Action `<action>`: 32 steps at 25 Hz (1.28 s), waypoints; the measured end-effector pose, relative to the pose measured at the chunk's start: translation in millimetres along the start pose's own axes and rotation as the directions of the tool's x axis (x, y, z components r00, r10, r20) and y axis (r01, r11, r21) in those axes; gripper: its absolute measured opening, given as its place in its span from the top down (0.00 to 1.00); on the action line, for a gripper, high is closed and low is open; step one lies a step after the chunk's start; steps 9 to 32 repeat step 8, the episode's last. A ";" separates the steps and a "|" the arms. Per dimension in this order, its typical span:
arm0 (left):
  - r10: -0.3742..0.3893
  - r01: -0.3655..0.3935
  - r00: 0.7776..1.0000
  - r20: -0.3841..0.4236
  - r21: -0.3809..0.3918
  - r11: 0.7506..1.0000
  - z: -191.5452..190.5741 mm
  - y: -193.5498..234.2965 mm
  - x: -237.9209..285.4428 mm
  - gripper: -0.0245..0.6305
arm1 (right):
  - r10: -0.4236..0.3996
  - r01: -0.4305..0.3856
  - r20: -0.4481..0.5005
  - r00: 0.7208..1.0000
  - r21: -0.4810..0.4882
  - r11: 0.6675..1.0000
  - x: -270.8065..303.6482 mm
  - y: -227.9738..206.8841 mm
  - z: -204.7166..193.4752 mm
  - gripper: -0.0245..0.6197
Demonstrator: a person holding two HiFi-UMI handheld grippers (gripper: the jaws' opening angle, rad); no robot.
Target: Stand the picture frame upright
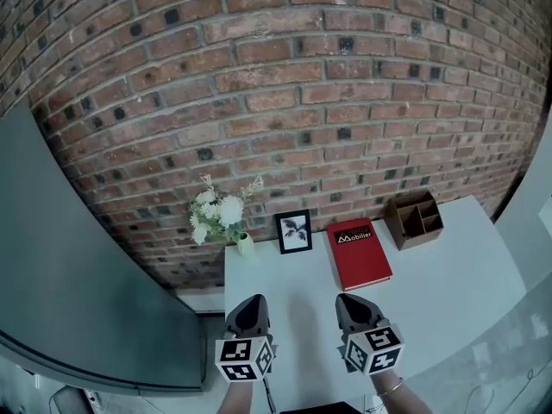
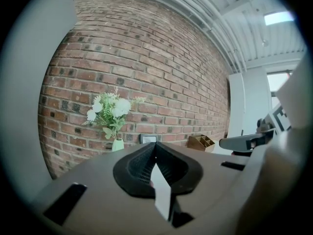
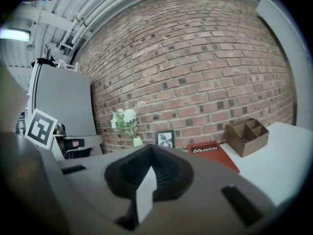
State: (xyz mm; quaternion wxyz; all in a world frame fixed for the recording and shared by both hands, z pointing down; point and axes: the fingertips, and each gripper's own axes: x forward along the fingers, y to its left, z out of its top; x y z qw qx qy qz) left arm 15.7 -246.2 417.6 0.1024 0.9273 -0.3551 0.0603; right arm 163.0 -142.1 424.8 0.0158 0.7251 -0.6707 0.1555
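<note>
A small black picture frame with a leaf print stands upright against the brick wall at the back of the white table. It also shows in the right gripper view and, partly hidden, in the left gripper view. My left gripper and right gripper hover side by side over the table's near edge, well short of the frame. Both are shut with nothing between their jaws.
A vase of white flowers stands left of the frame. A red book lies flat to its right, and a brown wooden organizer sits farther right. A grey panel borders the table's left side.
</note>
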 end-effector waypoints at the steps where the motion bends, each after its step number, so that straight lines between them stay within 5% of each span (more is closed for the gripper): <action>1: -0.004 0.004 1.000 0.003 -0.001 1.000 1.6 0.5 1.2 0.97 | -0.005 0.005 -0.001 1.000 -0.002 1.000 0.7 -0.2 0.3 0.96; 32: -0.030 0.030 0.999 0.029 0.028 0.999 9.4 6.3 13.4 0.97 | -0.020 0.020 0.003 1.000 0.001 1.000 12.1 -0.5 -3.3 0.96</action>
